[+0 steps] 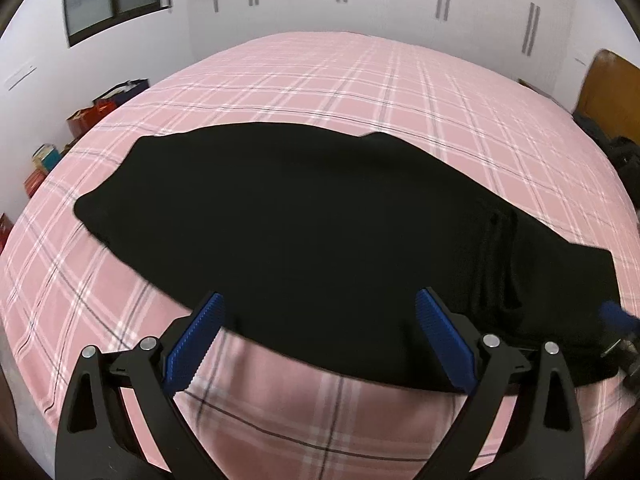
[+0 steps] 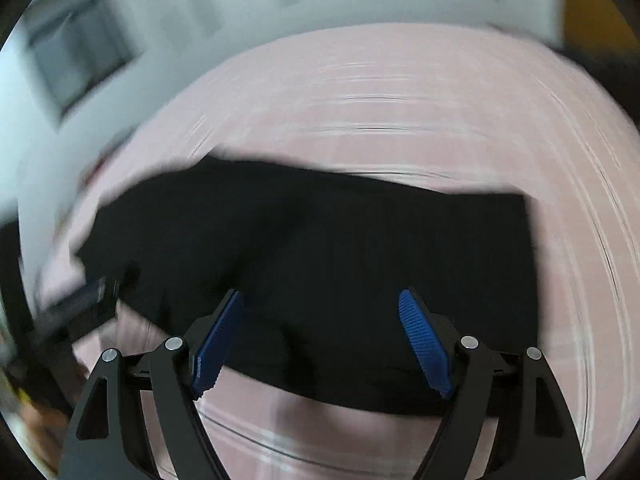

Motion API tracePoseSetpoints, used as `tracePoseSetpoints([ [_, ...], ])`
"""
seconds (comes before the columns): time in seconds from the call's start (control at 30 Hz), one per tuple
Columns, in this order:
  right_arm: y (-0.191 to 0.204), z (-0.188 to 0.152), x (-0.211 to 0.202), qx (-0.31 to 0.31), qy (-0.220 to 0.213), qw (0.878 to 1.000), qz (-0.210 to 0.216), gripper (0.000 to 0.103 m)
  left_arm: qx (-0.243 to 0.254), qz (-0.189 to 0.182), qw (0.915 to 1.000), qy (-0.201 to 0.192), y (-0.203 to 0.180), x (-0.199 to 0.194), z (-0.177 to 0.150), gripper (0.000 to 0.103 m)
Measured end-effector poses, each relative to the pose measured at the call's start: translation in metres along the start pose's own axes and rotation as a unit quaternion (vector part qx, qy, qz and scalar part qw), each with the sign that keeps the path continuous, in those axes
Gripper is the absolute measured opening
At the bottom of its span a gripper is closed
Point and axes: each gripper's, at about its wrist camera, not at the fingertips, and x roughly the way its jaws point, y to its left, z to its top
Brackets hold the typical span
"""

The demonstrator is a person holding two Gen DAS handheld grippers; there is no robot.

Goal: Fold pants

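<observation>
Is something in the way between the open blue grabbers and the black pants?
Nothing visible. The black pants lie flat on the pink plaid bedsheet, with the open left gripper and open right gripper right above their near edge.

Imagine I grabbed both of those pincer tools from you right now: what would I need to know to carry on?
Left gripper: open, holding nothing, poised over the near edge of the black pants.
Right gripper: open too, empty, above the same edge; its view is blurred.
The pants lie flat in one long dark strip on the pink plaid bed. They look folded lengthwise already, though the dark cloth hides the layers.
Left to do: grip one end and fold the strip across itself, then smooth it.
</observation>
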Motion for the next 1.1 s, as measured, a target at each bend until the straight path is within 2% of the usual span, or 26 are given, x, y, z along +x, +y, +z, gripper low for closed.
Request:
tracePoseSetpoints([
  [0.1,0.037,0.010,0.032,-0.061,0.018,0.998,-0.012,0.078,-0.023,0.009,0.9997,0.002,0.011,0.001,0.003,0.094],
  [0.17,0.045,0.018,0.055,-0.075,0.034,0.996,-0.028,0.069,-0.034,0.004,0.9994,0.008,0.017,0.003,0.004,0.094],
  [0.2,0.042,0.021,0.061,-0.071,0.032,0.996,-0.044,0.049,-0.037,0.004,0.9992,0.013,0.020,0.005,0.005,0.094],
  [0.23,0.038,0.025,0.061,-0.063,0.026,0.997,-0.039,0.034,-0.040,0.003,0.9990,0.017,0.022,0.006,0.005,0.094],
  [0.3,0.031,0.039,0.058,-0.030,0.021,0.999,-0.021,0.017,-0.047,0.000,0.9986,0.024,0.025,0.009,0.006,0.094],
  [0.33,0.028,0.048,0.050,-0.012,0.007,1.000,-0.012,0.017,-0.050,-0.001,0.9984,0.026,0.026,0.009,0.006,0.094],
  [0.4,0.030,0.066,0.039,0.005,-0.013,1.000,0.006,0.017,-0.056,-0.007,0.9980,0.027,0.029,0.009,0.006,0.094],
  [0.47,0.031,0.077,0.037,0.018,-0.015,0.999,0.039,0.017,-0.058,-0.008,0.9979,0.028,0.030,0.009,0.005,0.094],
  [0.5,0.034,0.080,0.041,0.019,-0.009,0.998,0.056,0.017,-0.058,-0.008,0.9979,0.028,0.030,0.009,0.005,0.094],
  [0.6,0.049,0.077,0.072,0.002,0.035,0.997,0.067,0.018,-0.056,-0.003,0.9979,0.032,0.031,0.011,0.004,0.093],
  [0.67,0.045,0.067,0.091,0.022,0.063,0.994,0.087,0.027,-0.034,0.024,0.9981,0.046,0.026,0.017,0.003,0.094],
  [0.7,0.039,0.066,0.087,0.031,0.052,0.994,0.094,0.027,-0.031,0.021,0.9980,0.052,0.025,0.021,0.002,0.094],
  [0.8,0.013,0.053,0.050,0.075,0.015,0.991,0.111,0.046,-0.035,0.021,0.9979,0.051,0.028,0.021,0.003,0.094],
  [0.9,-0.046,0.027,-0.009,0.143,-0.053,0.986,0.064,0.069,-0.065,0.012,0.9960,0.059,0.042,0.023,0.005,0.094],
  [1.0,-0.095,-0.008,-0.038,0.195,-0.062,0.979,0.011,0.072,-0.126,-0.006,0.9901,0.062,0.079,0.020,0.008,0.094],
  [1.03,-0.113,-0.024,-0.042,0.219,-0.056,0.974,-0.006,0.072,-0.151,-0.008,0.9869,0.054,0.098,0.018,0.010,0.094],
  [1.1,-0.138,-0.045,-0.041,0.253,-0.040,0.967,-0.015,0.072,-0.183,-0.004,0.9827,0.026,0.130,0.014,0.014,0.094],
])
